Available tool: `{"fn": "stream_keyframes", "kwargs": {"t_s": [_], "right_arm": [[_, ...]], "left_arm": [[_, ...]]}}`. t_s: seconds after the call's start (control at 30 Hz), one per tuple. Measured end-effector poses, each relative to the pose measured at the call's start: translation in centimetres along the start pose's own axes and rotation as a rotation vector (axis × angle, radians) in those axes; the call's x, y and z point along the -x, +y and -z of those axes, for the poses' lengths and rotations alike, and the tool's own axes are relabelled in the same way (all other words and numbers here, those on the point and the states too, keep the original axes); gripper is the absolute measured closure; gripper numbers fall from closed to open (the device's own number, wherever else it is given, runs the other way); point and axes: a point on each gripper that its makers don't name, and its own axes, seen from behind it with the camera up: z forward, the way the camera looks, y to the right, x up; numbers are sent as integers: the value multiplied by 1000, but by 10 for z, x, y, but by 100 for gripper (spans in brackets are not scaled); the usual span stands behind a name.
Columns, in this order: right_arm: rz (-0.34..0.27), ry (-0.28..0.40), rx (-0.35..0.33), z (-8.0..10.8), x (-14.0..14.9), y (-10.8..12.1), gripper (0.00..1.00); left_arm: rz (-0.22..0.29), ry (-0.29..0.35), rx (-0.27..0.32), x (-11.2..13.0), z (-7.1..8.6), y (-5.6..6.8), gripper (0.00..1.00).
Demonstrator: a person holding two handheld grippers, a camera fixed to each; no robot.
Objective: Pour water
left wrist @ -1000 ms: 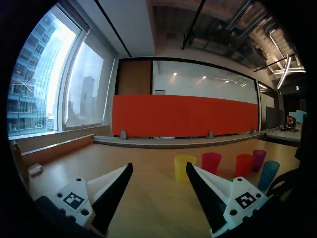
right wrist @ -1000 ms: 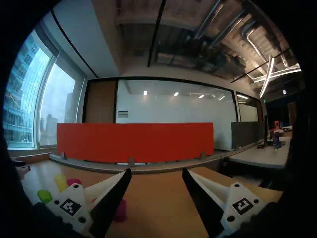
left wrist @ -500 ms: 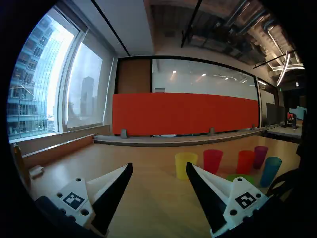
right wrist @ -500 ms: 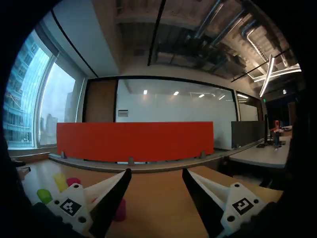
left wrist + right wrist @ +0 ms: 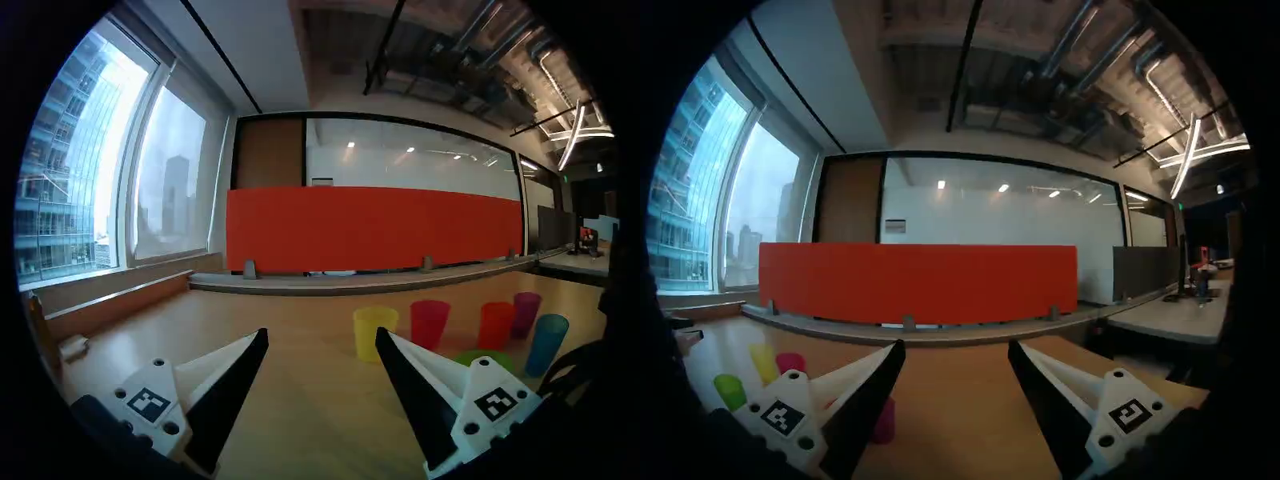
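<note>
Smooth, tapered plastic cups [image 5: 430, 322] cluster on the glossy wooden table [image 5: 240, 312], beyond the left gripper [image 5: 320, 332] to its right. Its pointed fingers are spread and empty. The right gripper [image 5: 956, 344] is likewise released, with a magenta cup [image 5: 884, 420] near.

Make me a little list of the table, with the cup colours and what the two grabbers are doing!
surface: wooden table
cups: yellow cup, red cup, orange cup, purple cup, teal cup, green cup
cup pose: standing upright; what is inside them is too hard to tell
left gripper: open, holding nothing, short of the cups
right gripper: open, holding nothing
behind the table: orange divider panel
</note>
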Motion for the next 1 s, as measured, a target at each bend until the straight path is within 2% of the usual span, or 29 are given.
{"fn": "stream_keyframes", "kwargs": {"t_s": [0.3,0.5,0.77,1.0], "right_arm": [[23,-37,-56,-7,26,-13,1],[1,-48,-95,-13,41,-20,1],[-23,-57,-104,-24,57,-20,1],[-29,-78,-103,-26,75,-14,1]], "left_arm": [[0,0,0,1,0,0,0],[2,0,0,1,0,0,0],[1,0,0,0,0,-1,0],[1,0,0,0,0,-2,0]]}}
